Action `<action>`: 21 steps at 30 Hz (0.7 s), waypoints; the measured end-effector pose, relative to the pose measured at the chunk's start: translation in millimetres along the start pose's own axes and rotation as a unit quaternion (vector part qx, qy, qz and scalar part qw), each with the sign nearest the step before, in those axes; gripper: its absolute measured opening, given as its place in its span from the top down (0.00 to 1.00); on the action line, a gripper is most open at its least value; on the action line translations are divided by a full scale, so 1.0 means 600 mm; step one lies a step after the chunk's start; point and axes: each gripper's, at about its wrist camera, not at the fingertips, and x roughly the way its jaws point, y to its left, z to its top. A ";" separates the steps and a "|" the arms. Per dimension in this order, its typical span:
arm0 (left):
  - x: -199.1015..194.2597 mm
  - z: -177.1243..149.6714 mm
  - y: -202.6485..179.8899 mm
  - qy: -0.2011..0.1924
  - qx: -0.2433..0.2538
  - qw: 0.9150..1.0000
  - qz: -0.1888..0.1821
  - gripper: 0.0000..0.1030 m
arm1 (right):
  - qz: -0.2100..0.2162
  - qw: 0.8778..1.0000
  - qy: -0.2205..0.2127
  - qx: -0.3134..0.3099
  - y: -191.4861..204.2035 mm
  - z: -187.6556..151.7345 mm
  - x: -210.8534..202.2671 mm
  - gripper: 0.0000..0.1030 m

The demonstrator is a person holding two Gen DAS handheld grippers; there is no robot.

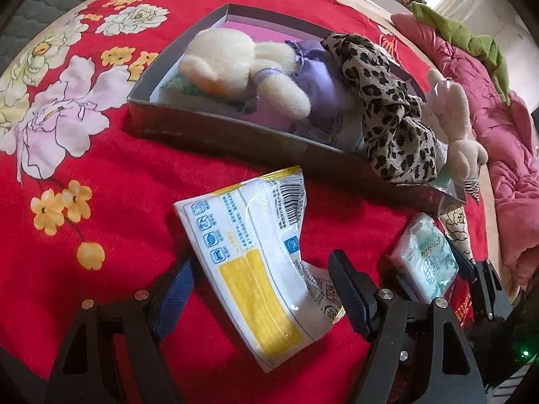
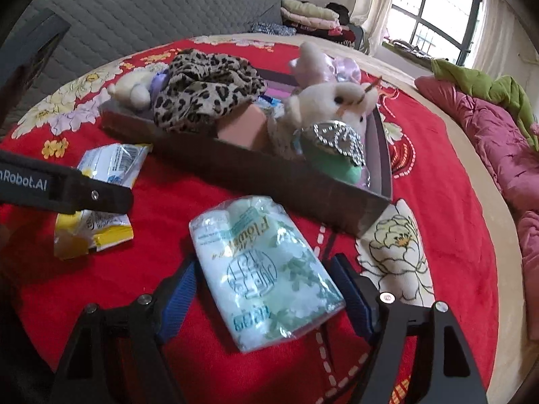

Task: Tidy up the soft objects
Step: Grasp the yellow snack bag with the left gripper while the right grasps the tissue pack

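A dark shallow box (image 1: 235, 134) on the red floral bedspread holds a cream plush toy (image 1: 235, 64), a purple cloth (image 1: 313, 77), a leopard-print scarf (image 1: 387, 107) and a white plush rabbit (image 2: 337, 101). My left gripper (image 1: 261, 289) is open around a white-and-yellow tissue pack (image 1: 256, 259) lying on the bedspread; its fingers do not visibly press it. My right gripper (image 2: 266, 286) is open around a green-and-white tissue pack (image 2: 266, 276), also seen in the left wrist view (image 1: 424, 259).
A pink block (image 2: 242, 128) and a green pouch with a rhinestone piece (image 2: 337, 155) lie in the box (image 2: 269, 181). A pink and green quilt (image 2: 488, 128) is heaped at the right. A grey quilted headboard (image 2: 151, 6) stands behind the bed.
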 end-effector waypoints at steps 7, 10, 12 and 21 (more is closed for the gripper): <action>0.005 0.006 -0.008 -0.013 0.010 1.000 0.007 0.38 | 0.018 1.000 0.001 -0.004 0.011 0.010 0.008 0.33; 0.002 0.007 -0.001 -0.017 0.010 1.000 -0.004 0.45 | 0.024 1.000 0.001 -0.002 0.012 0.010 0.005 0.38; 0.001 0.007 0.004 -0.021 0.010 1.000 -0.011 0.49 | 0.035 0.999 0.002 0.010 0.007 0.011 0.002 0.42; -0.024 -0.013 0.017 -0.031 0.026 0.999 -0.032 0.51 | 0.070 0.997 0.000 0.035 0.003 0.002 -0.020 0.44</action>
